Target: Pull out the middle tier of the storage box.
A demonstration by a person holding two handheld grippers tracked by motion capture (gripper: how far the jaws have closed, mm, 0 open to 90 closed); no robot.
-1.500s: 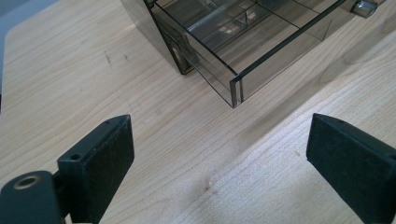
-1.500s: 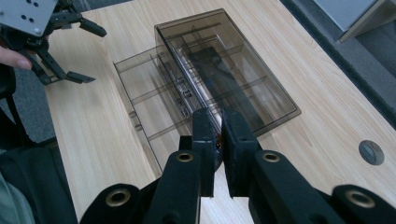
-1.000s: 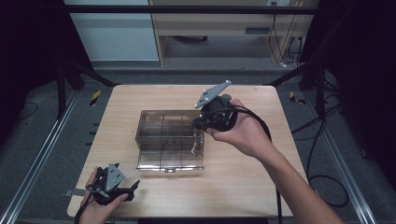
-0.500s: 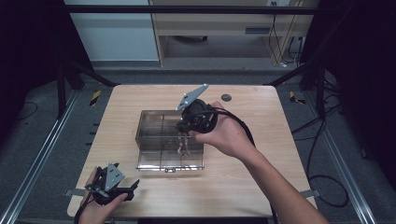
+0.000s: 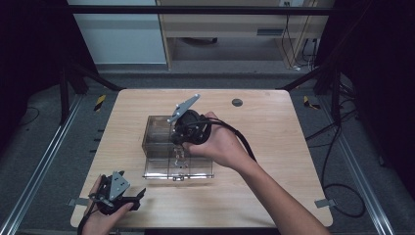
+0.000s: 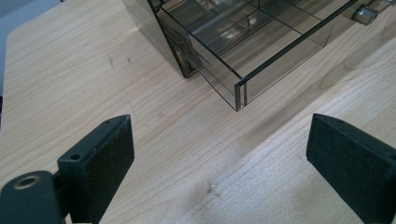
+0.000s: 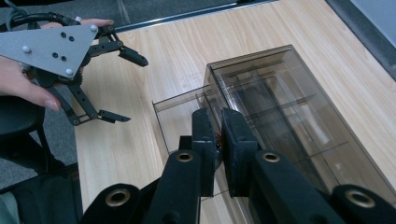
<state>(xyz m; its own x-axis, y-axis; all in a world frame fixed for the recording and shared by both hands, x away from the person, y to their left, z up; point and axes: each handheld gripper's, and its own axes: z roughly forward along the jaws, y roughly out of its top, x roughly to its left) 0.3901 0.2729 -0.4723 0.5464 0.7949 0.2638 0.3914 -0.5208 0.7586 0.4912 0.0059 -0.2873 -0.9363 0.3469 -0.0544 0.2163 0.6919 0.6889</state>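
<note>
Smoky clear plastic compartment box [image 5: 164, 142], drawer pulled out toward person, mid counter [image 5: 274, 147]; long axis runs away from person. Right tongs [image 7: 217, 140] directly above drawer, nearly shut on tiny dark object. Left tongs [image 6: 219, 154] wide open, empty, near box's front corner, farther off.

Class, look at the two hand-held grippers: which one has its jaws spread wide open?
The left hand-held gripper, near the table's front edge; the right hand-held gripper, over the clear box, has its jaws nearly together.
</note>
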